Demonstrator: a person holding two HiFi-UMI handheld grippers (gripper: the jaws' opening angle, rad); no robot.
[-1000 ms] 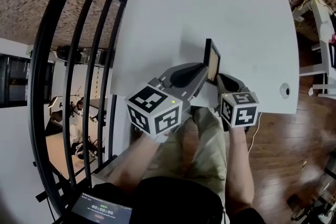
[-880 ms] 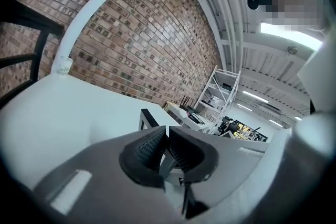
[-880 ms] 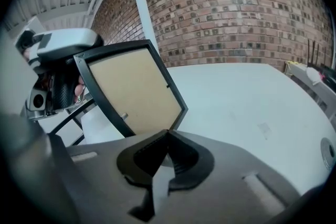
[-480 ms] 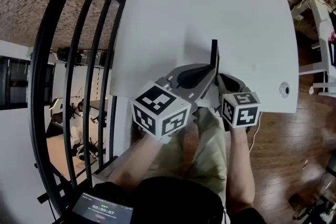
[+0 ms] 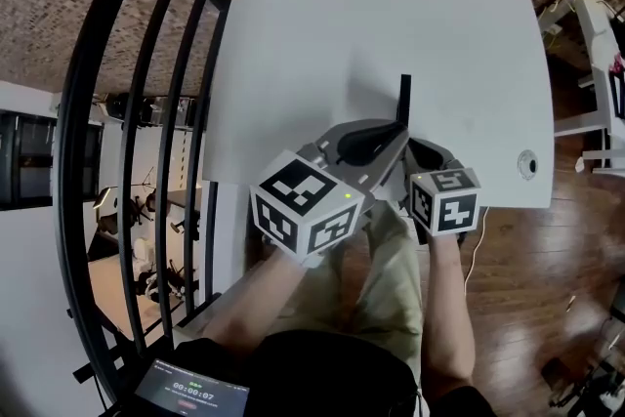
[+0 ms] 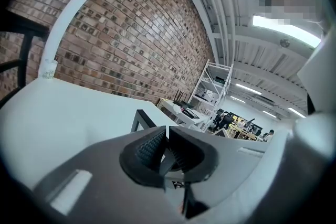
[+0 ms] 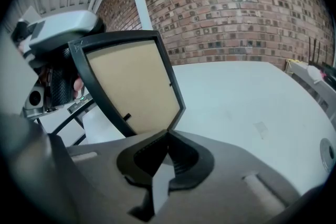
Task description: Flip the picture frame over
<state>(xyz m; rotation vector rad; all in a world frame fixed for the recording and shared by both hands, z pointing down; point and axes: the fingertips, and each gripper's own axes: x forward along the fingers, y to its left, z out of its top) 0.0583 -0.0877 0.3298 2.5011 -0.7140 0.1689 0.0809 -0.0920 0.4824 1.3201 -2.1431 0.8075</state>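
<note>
Black-rimmed with a tan backing board, the picture frame [image 5: 403, 101] stands upright on its edge close to the near edge of the white table [image 5: 322, 34], so I judge the flip about halfway done. My left tongs [image 6: 167, 138] are clenched on its rim, and my right tongs [image 7: 167, 136] pinch its lower corner on the backing side. Next I'd tip it past upright and lower it gently onto its other face, keeping both of the 2 grips until it lies flat.
</note>
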